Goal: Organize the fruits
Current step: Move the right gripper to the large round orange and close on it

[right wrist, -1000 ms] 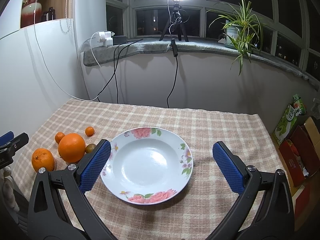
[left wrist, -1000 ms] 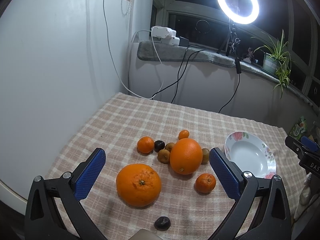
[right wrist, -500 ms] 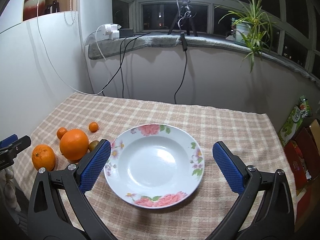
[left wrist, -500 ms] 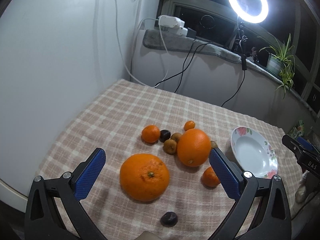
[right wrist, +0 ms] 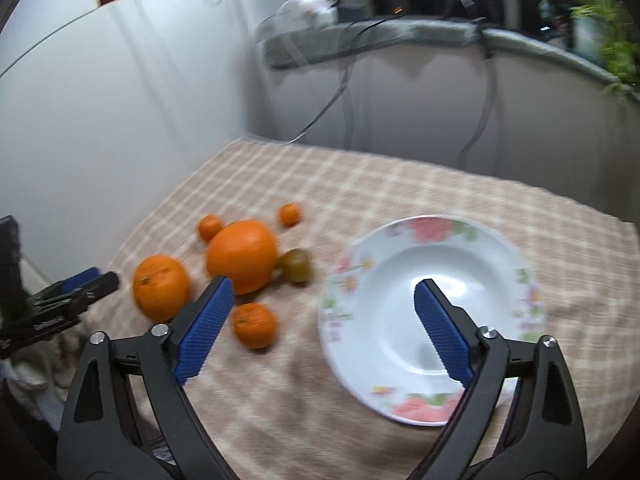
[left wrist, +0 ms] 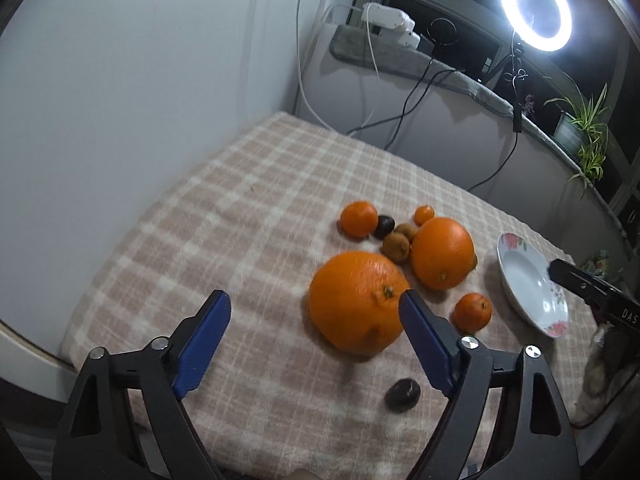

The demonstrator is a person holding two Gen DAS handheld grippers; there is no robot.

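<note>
A large orange lies on the checked cloth, just ahead of my left gripper's right finger. My left gripper is open and empty, its gap to the left of this orange. A second big orange, small mandarins, brown kiwis and dark chestnuts lie around it. A white floral plate sits to the right. My right gripper is open and empty above the plate's left rim.
The white wall borders the table on the left. Cables hang from the sill at the back. A ring light and a potted plant stand behind the table. The cloth's front edge is close.
My left gripper swung left, so the large orange now sits by its right finger. My right gripper swung left and moved closer, bringing the fruits into view; that view is blurred.
</note>
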